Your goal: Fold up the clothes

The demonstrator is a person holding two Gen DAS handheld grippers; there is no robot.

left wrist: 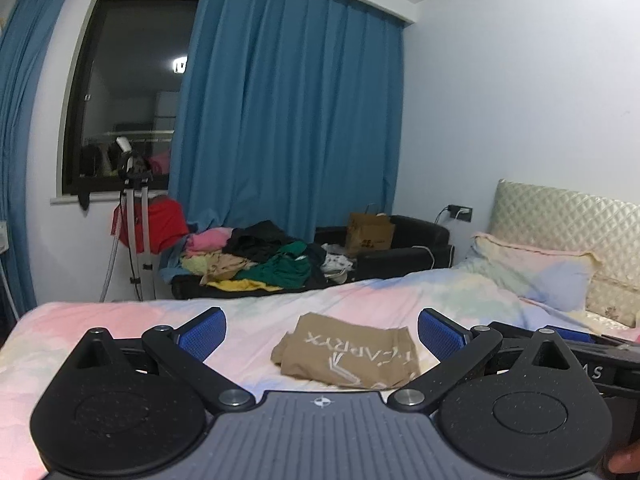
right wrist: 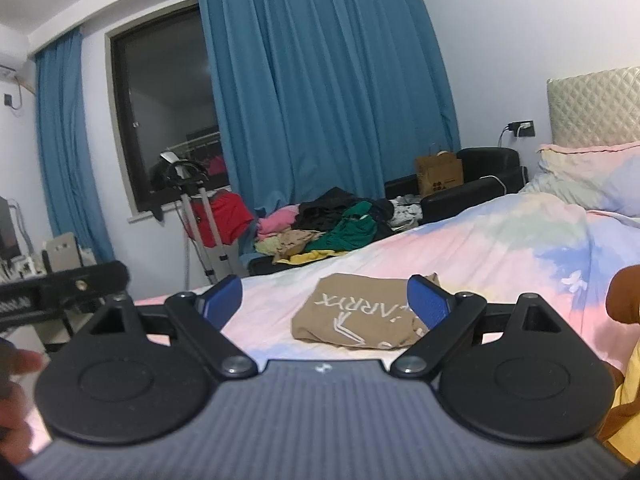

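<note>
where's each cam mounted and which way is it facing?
Left wrist: on the left gripper, looking roughly level across the bed to the window; open blue fingers and the other gripper's body at right show.
Right wrist: on the right gripper, same heading; open fingers, a hand at left.
Shared: folded tan shirt, clothes pile, blue curtain.

The near edge of the folded tan shirt (left wrist: 346, 354) was hidden behind the left gripper's body; in the right wrist view a blue finger (right wrist: 426, 306) covered part of its white lettering. The clothes pile (right wrist: 320, 228) was too tangled to separate into garments. A hand (right wrist: 16, 396) was cut off at the left edge and blurred. The paper bag's (left wrist: 369, 233) print was too small to read.
</note>
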